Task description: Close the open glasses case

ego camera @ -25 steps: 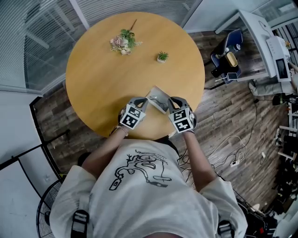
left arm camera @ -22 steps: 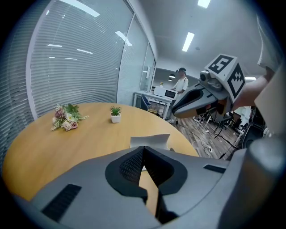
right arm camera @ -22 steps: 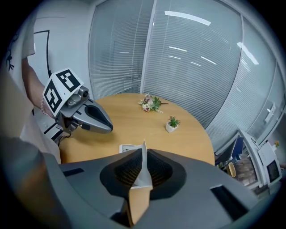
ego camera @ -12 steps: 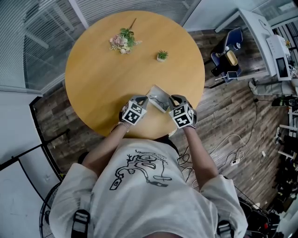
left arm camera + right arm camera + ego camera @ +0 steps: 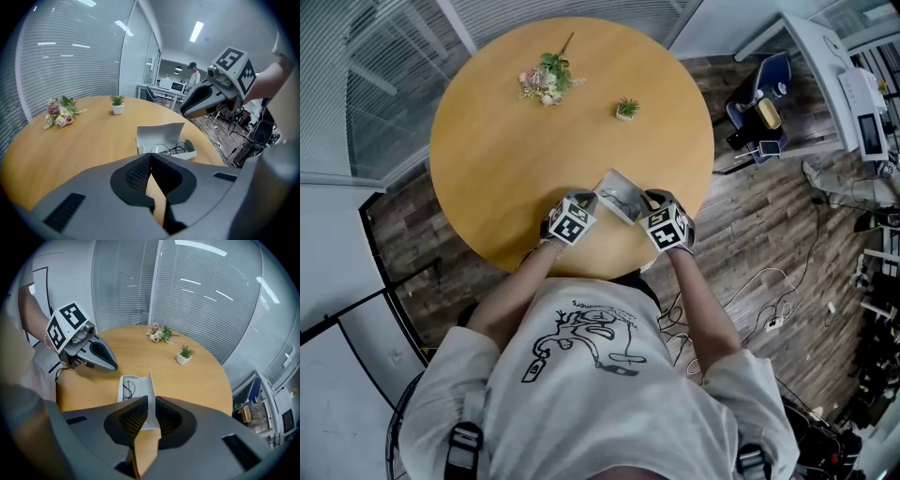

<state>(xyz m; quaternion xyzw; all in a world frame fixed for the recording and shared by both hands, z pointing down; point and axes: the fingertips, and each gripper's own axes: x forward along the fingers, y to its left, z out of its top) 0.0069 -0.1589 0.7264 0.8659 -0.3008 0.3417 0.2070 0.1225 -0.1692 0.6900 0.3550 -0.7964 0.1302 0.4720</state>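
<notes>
Two grippers, left gripper (image 5: 150, 159) and right gripper (image 5: 151, 401); one glasses case (image 5: 622, 197); one pair of glasses (image 5: 171, 149); one bunch of flowers (image 5: 544, 82); one potted plant (image 5: 626, 109); one round table (image 5: 506, 159).

Glasses case near the table's front edge, between the two grippers, just ahead of the person's chest; open, lid (image 5: 149, 383) upright, glasses lying in the tray.

Left gripper closed, tips together, nothing held; hovers just left of the case, pointing down at the table beside it. Right gripper narrowly parted, jaws just been opening; lines up the lid's near edge in the gap, pads not seen pressing on it; sits at the case's right end, angled steeply down.

Against a second ago: both grippers a little nearer the case in the head view; case, flowers and plant in the same spots on the table; lid at the same upright angle.

Table of light wood, smooth; flowers at the far side, potted plant to their right, both well apart from the case. Dark plank floor (image 5: 759, 225) all round; slatted blinds (image 5: 187, 301) behind glass on the far side; blue chair (image 5: 759, 94) at a white desk off to the right; loose cables (image 5: 769, 319) on the floor right of the person.
</notes>
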